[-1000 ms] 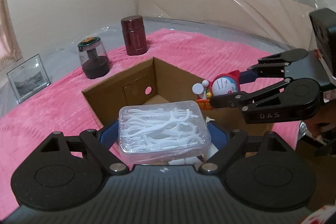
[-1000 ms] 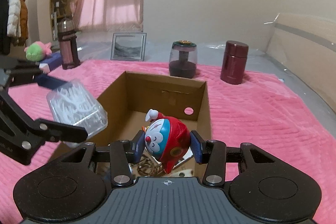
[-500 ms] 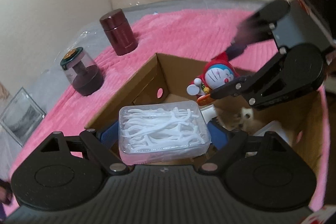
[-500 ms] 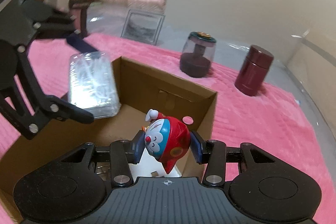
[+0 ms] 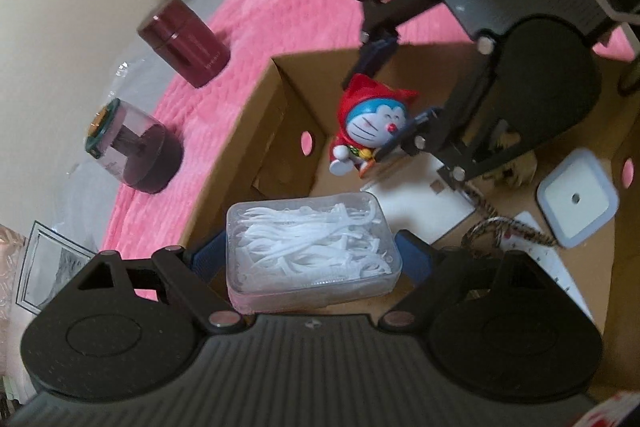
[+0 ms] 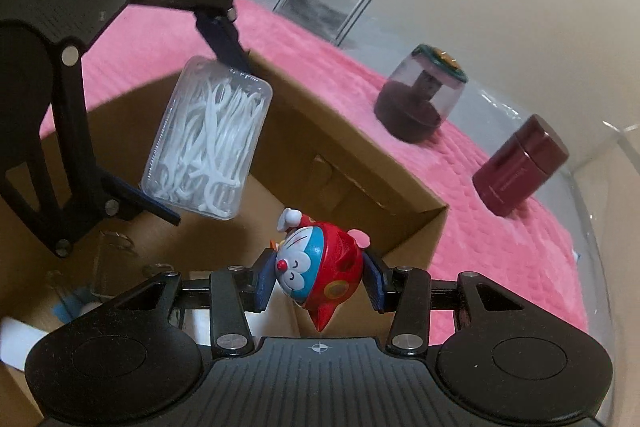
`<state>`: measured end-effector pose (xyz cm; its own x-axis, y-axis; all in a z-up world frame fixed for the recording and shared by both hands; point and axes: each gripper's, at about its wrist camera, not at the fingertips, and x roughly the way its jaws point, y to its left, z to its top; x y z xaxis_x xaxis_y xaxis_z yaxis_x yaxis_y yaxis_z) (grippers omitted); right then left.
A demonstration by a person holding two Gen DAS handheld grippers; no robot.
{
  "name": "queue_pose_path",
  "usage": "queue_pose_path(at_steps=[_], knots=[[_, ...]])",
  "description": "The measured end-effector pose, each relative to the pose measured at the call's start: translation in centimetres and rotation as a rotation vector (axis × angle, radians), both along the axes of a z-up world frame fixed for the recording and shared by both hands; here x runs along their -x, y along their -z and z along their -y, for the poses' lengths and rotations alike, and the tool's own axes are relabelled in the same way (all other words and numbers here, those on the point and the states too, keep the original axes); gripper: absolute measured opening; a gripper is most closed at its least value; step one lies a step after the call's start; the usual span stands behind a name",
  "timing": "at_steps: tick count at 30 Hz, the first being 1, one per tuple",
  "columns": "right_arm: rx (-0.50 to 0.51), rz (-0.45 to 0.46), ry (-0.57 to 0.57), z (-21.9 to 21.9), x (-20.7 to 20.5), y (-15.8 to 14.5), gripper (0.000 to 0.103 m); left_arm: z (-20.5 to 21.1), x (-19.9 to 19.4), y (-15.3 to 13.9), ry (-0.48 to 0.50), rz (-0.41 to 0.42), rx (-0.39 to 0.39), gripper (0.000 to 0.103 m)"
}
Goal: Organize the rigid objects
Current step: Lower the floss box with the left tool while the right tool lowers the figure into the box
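Observation:
My left gripper (image 5: 308,255) is shut on a clear plastic box of white floss picks (image 5: 310,247), held over the near left part of the open cardboard box (image 5: 280,115). In the right wrist view the same floss box (image 6: 208,143) hangs tilted between the left gripper's blue pads (image 6: 224,39). My right gripper (image 6: 318,283) is shut on a red and blue cat figure (image 6: 316,267), held above the box's far corner. In the left wrist view the figure (image 5: 370,123) hangs inside the box opening, gripped by the right gripper (image 5: 390,99).
Inside the box lie a white square device (image 5: 576,199), a braided cord (image 5: 500,231) and white flat items. On the pink blanket (image 6: 500,239) stand a dark red canister (image 6: 520,167) and a clear-domed grinder (image 6: 420,103). A framed picture (image 6: 324,3) leans at the back.
Both grippers moved forward and down over the cardboard box while rolling, so the view tilted. The floss box and the figure now hang inside the box opening; both grips are unchanged.

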<state>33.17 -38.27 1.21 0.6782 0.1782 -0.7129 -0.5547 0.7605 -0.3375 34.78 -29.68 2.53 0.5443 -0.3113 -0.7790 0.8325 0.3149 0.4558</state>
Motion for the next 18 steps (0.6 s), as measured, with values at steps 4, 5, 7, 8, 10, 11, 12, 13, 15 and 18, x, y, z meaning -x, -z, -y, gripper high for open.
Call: queue_pose_path(at_steps=[4, 5, 7, 8, 10, 11, 12, 13, 15, 18], knots=[[0.035, -0.021, -0.019, -0.4, -1.3, 1.2, 0.043, 0.4, -0.8, 1.1, -0.002, -0.021, -0.032, 0.087], [0.043, -0.026, -0.02, -0.5, -1.7, 1.4, 0.042, 0.5, -1.1, 1.4, -0.004, -0.025, -0.042, 0.087], [0.062, -0.038, -0.021, -0.7, -2.4, 1.8, 0.042, 0.6, -1.5, 1.8, -0.012, -0.03, -0.05, 0.087], [0.066, -0.046, -0.022, -0.7, -2.7, 2.0, 0.043, 0.7, -1.6, 2.0, -0.015, -0.034, -0.051, 0.087], [0.076, -0.063, -0.026, -0.8, -3.3, 2.5, 0.043, 0.8, -1.9, 2.4, -0.017, -0.044, -0.052, 0.087], [0.077, -0.07, -0.026, -0.8, -3.5, 2.6, 0.042, 0.8, -2.0, 2.5, -0.019, -0.046, -0.053, 0.087], [0.076, -0.076, -0.025, -0.8, -3.6, 2.8, 0.042, 0.9, -2.2, 2.7, -0.021, -0.047, -0.053, 0.087], [0.071, -0.083, -0.022, -0.8, -3.8, 2.9, 0.043, 0.9, -2.3, 2.9, -0.022, -0.051, -0.054, 0.087], [0.063, -0.095, -0.017, -0.7, -4.3, 3.1, 0.043, 0.9, -2.5, 3.1, -0.026, -0.054, -0.055, 0.087], [0.078, -0.099, -0.016, -0.7, -4.6, 3.2, 0.043, 1.0, -2.9, 3.5, -0.031, -0.059, -0.058, 0.087]])
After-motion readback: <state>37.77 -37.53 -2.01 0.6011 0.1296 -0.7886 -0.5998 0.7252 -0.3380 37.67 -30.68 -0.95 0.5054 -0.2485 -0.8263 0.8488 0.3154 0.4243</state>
